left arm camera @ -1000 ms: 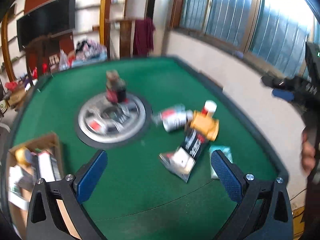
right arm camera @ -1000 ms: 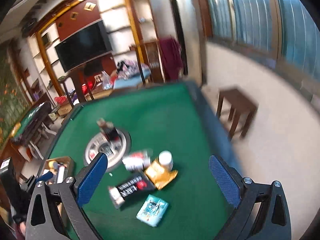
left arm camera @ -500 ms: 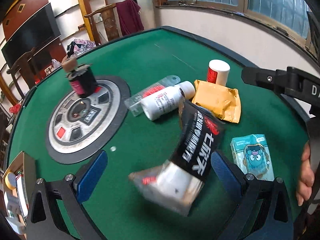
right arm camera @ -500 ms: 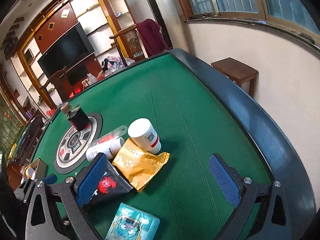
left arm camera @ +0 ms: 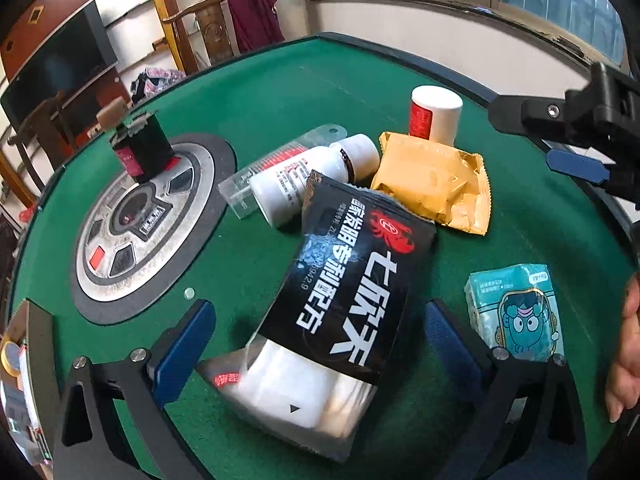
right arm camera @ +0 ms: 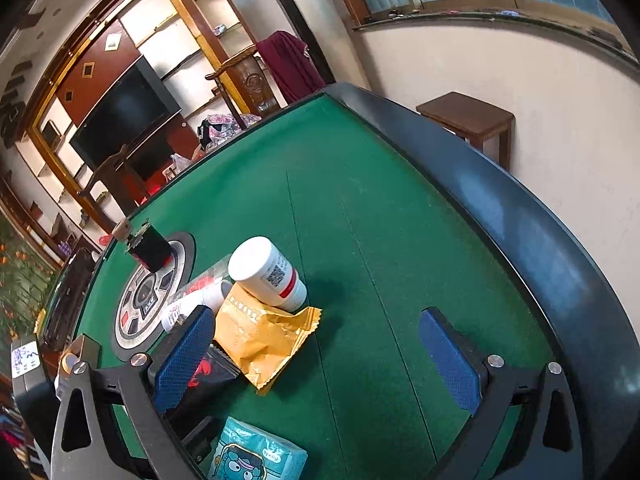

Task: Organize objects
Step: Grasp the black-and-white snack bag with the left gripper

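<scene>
Left edge: box (left arm camera: 24, 356), contents unclear. Dial (left arm camera: 136, 224) with dark jar (left arm camera: 140, 152) on it. Left gripper (left arm camera: 316, 344) spread wide around black pouch (left arm camera: 352, 280), white Chinese lettering, red crab logo. Two white bottles (left arm camera: 308, 184) (left arm camera: 434, 114), one yellow packet (left arm camera: 432, 184), one teal tissue pack (left arm camera: 516, 312). Right gripper (right arm camera: 316, 356) spread wide, empty, over green table (right arm camera: 360, 200).

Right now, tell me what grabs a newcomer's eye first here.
The black packet with bold white characters lies between the left gripper's open jaws on the green table. Behind it a yellow pouch touches an upright white bottle; a silver dial sits left.
</scene>
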`<control>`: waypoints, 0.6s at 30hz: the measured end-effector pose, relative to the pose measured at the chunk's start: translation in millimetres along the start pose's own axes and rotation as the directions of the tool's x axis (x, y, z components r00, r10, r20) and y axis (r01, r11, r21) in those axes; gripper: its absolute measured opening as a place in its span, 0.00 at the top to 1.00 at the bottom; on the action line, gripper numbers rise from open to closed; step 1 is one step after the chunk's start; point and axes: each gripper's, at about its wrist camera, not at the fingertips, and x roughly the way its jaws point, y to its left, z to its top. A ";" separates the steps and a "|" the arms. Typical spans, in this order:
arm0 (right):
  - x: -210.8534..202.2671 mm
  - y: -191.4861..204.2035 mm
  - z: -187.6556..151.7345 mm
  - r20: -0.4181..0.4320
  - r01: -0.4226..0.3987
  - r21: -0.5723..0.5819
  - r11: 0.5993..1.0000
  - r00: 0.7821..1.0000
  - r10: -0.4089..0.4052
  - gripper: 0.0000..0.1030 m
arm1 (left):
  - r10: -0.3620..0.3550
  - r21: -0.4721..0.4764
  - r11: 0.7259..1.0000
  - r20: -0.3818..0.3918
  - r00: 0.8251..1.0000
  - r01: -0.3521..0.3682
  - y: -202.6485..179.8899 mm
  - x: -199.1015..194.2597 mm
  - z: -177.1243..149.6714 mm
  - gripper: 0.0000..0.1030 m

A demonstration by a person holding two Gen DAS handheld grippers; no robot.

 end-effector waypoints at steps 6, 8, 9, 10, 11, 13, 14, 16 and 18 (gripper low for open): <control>1.1 -2.9 -1.1 -0.003 0.021 0.009 1.000 1.000 -0.021 0.00 | -0.072 -0.081 0.994 -0.019 0.997 0.070 13.6 6.8 -0.9 0.00; 1.1 -3.0 -1.6 -0.004 0.029 0.007 1.000 1.000 -0.029 0.00 | -0.074 -0.081 0.994 -0.004 0.997 0.074 13.6 6.5 -2.8 0.00; 2.0 -2.9 -1.9 -0.008 0.030 0.006 1.000 1.000 -0.030 0.00 | -0.076 -0.081 0.994 -0.002 0.997 0.076 14.0 7.1 -3.3 0.00; 2.6 -3.4 -2.2 -0.013 0.028 0.006 1.000 1.000 -0.027 0.00 | -0.077 -0.081 0.994 -0.003 0.997 0.076 14.2 6.5 -3.6 0.02; 3.5 -3.3 -2.4 -0.017 0.027 0.004 1.000 0.999 -0.027 0.00 | -0.076 -0.082 0.994 0.001 0.997 0.076 14.4 4.0 -4.1 0.13; 5.4 -2.2 -2.8 -0.024 0.035 -0.004 0.999 0.999 -0.035 0.00 | -0.077 -0.081 0.994 0.009 0.997 0.077 16.0 -3.5 -4.1 0.44; 5.9 -2.3 -3.3 -0.025 0.038 -0.007 0.999 0.999 -0.039 0.00 | -0.079 -0.090 0.993 0.005 0.997 0.079 18.0 -5.7 -4.0 0.58; 6.9 -2.9 -4.2 -0.027 0.049 -0.014 0.999 0.998 -0.049 0.00 | -0.095 -0.119 0.988 0.005 0.995 0.095 23.4 -10.9 -6.0 0.61; 8.1 -3.5 -5.1 -0.030 0.057 -0.017 0.998 0.998 -0.057 0.00 | -0.092 -0.140 0.986 0.006 0.996 0.092 28.9 -17.2 -10.6 0.61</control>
